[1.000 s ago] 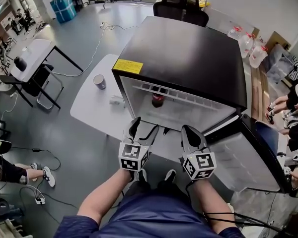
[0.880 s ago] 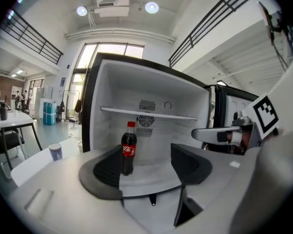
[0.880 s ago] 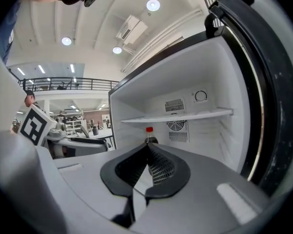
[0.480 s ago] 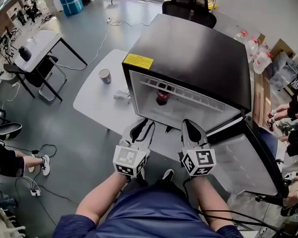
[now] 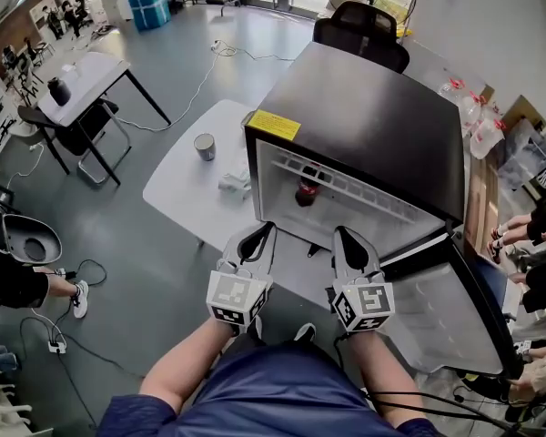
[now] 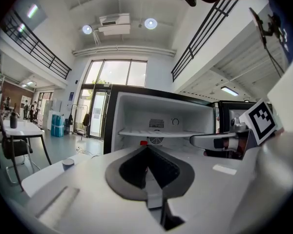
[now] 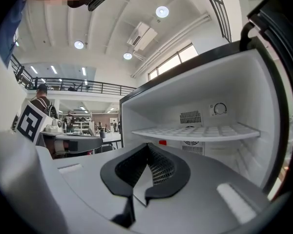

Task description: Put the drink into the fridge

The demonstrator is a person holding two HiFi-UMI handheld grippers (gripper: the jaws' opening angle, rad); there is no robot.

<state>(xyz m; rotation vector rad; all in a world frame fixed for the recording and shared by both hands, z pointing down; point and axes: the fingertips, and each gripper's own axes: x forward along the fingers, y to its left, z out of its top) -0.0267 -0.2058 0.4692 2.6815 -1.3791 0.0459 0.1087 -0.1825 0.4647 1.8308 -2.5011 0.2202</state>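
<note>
Left tongs: jaws just closed together, nothing between them; held before the open fridge.
Right tongs: pressed together, empty, beside the left.
Drink: dark bottle, red cap, upright inside the fridge, under its 1 shelf.
Bench: cup on it, near the fridge.
</note>
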